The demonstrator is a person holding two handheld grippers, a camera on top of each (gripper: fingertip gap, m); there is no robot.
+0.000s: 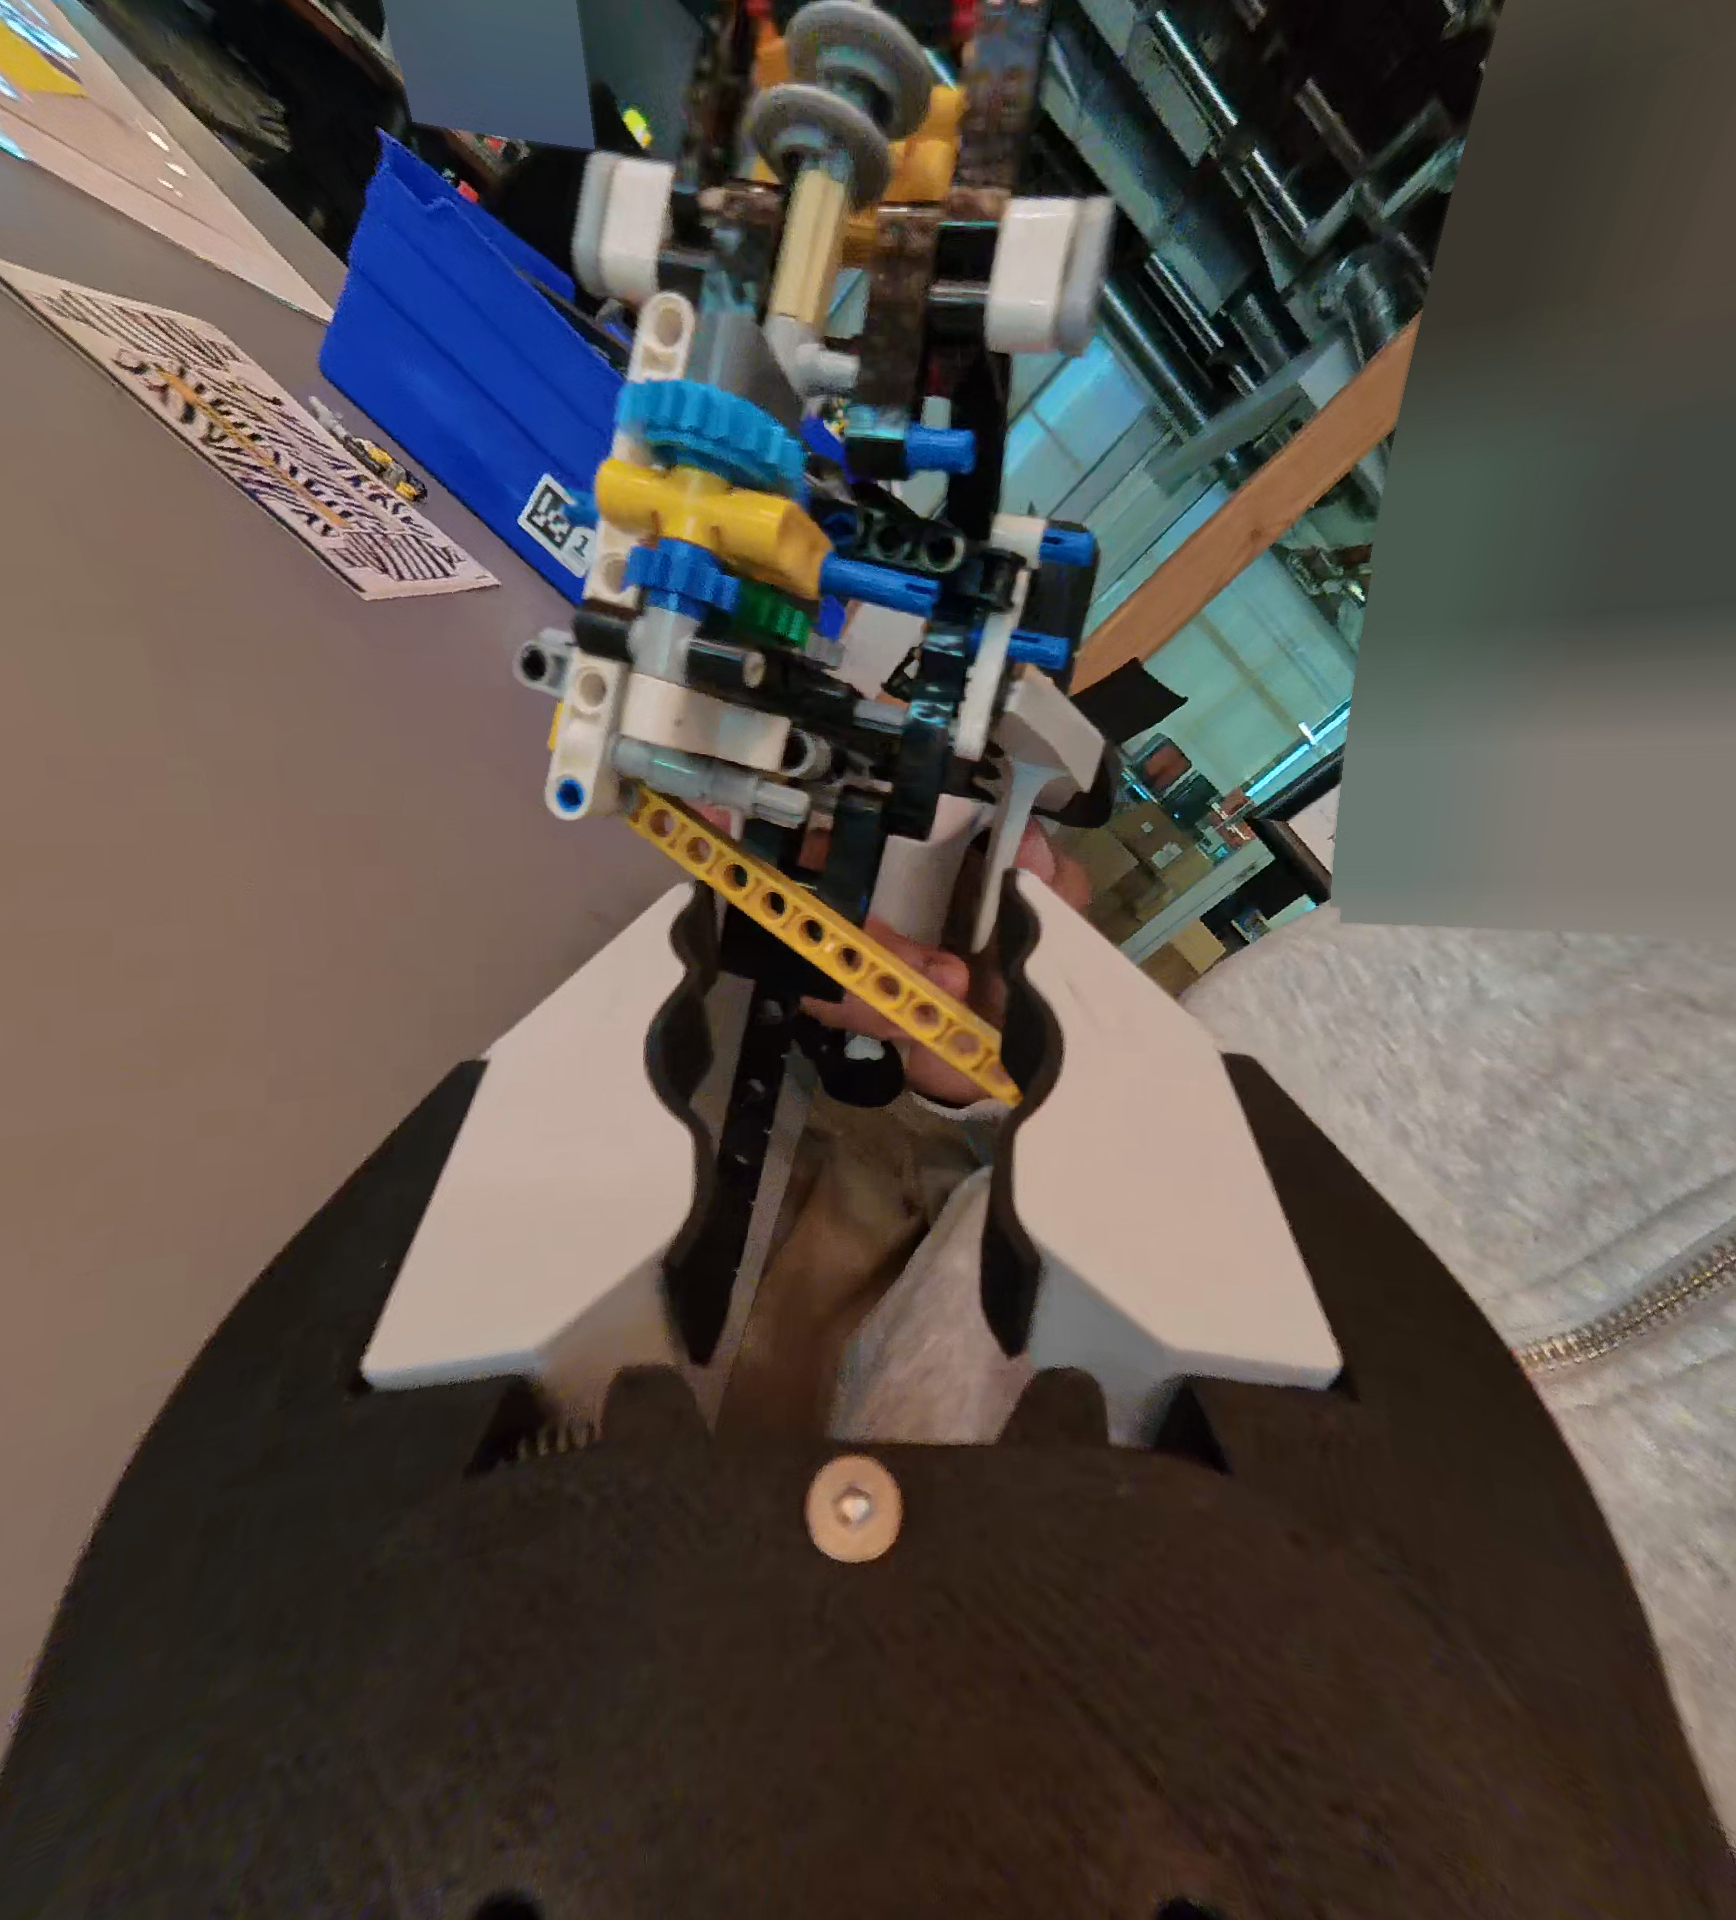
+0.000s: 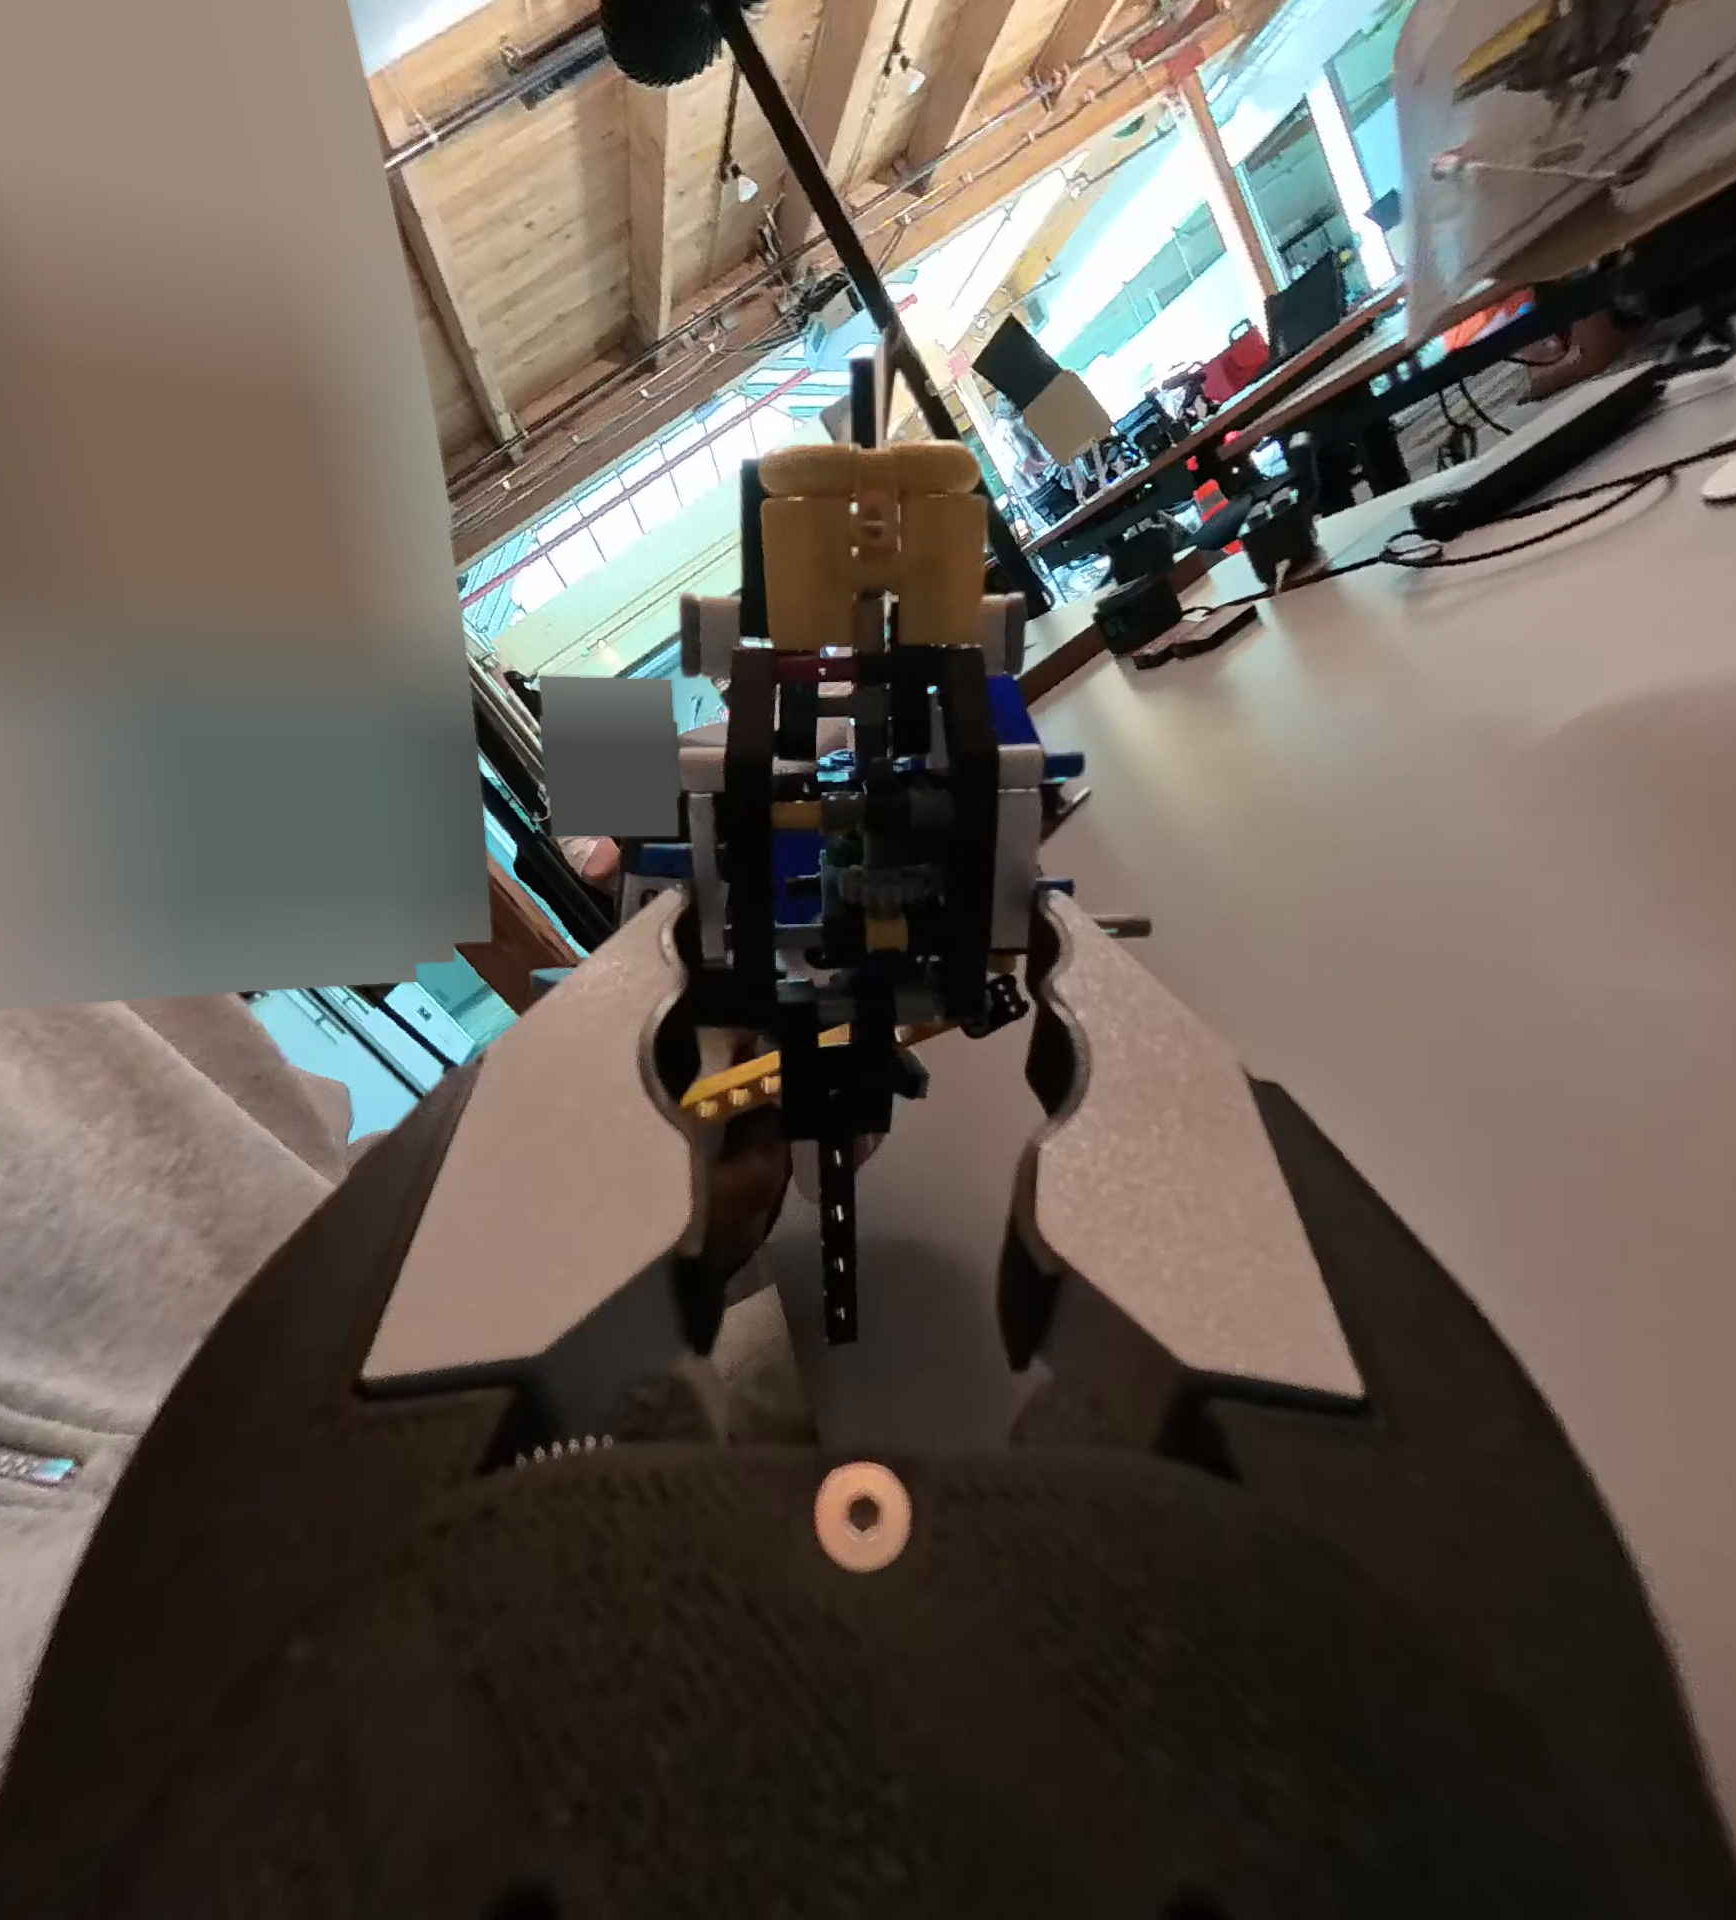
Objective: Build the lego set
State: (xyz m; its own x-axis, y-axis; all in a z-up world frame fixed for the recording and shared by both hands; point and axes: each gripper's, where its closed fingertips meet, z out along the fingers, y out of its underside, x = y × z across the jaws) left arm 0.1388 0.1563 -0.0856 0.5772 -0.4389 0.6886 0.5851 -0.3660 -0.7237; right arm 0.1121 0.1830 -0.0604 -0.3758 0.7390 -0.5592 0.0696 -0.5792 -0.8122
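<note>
The lego model point(image 1: 802, 582), a black and white frame with blue gears, yellow parts and grey wheels, is held up in the air. My left gripper point(image 1: 853, 935) is open around its near end. A long black beam point(image 1: 750, 1122) runs beside the left pad, and a yellow beam point(image 1: 822, 935) slants across to the right pad. In the right wrist view the model point(image 2: 864, 821) shows from its underside. My right gripper point(image 2: 859, 930) is shut on it, one pad against each side of the frame. The yellow beam point(image 2: 729, 1091) and the black beam point(image 2: 838, 1226) hang between the fingers.
A blue bin point(image 1: 459, 353) stands on the grey table point(image 1: 168, 831), with a printed sheet point(image 1: 251, 436) and small loose parts point(image 1: 376, 457) beside it. A person's grey zipped top point(image 1: 1466, 1143) is close on the right. Cables and devices point(image 2: 1466, 499) lie far back on the table. Tip to tip, the grippers are about 5 cm apart.
</note>
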